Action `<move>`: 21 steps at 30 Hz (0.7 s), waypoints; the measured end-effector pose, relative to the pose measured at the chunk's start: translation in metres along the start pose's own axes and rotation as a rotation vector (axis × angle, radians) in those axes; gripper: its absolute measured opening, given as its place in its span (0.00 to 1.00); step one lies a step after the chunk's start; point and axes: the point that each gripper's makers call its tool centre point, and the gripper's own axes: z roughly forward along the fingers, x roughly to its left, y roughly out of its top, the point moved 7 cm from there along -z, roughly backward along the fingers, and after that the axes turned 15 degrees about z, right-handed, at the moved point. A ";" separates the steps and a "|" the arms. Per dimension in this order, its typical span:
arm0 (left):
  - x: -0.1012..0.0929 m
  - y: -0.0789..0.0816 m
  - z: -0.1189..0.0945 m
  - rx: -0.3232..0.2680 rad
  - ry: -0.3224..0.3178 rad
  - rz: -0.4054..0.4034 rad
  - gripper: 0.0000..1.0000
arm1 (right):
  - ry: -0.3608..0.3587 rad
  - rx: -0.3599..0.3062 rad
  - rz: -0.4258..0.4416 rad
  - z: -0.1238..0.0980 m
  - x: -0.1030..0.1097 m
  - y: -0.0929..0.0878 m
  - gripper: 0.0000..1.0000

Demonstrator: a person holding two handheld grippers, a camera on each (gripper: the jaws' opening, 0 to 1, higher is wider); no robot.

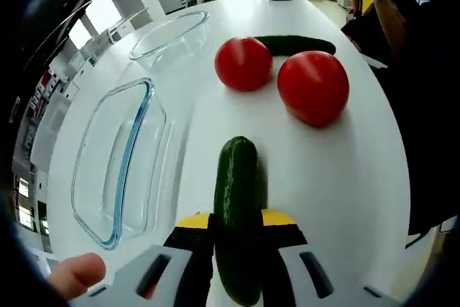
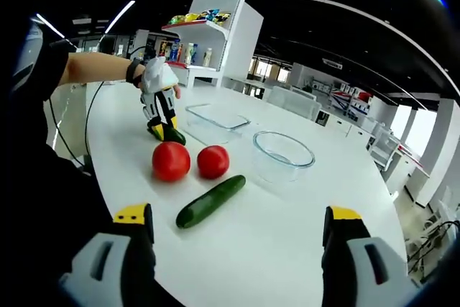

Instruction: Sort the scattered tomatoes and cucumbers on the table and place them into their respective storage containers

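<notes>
Now our left gripper (image 1: pixel 237 239) is closed on the near cucumber (image 1: pixel 237 206), which lies along the jaws with most of its length ahead of them. We think it can swing or slip if we lift fast, because the skin is smooth. Just beside it on the counter (image 1: pixel 345 177) waits the rectangular glass dish (image 1: pixel 147 102); its thin rim can be knocked. Further ahead, two tomatoes (image 1: pixel 244 63) touch the second cucumber (image 1: pixel 296 44) and may roll. Our right gripper (image 2: pixel 237 231) is wide open and holds nothing.
</notes>
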 end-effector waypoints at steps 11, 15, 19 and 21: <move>0.037 0.026 -0.056 0.031 0.091 0.097 0.22 | -0.001 0.015 0.005 0.007 -0.003 -0.004 0.95; 0.070 0.025 -0.065 0.048 0.121 0.144 0.22 | 0.001 0.015 0.003 0.006 -0.002 -0.004 0.95; 0.099 0.031 -0.073 0.044 0.138 0.154 0.23 | -0.010 0.016 -0.004 0.002 -0.004 -0.002 0.95; 0.112 0.035 -0.073 0.037 0.150 0.178 0.23 | -0.016 0.014 -0.007 0.000 -0.005 -0.001 0.95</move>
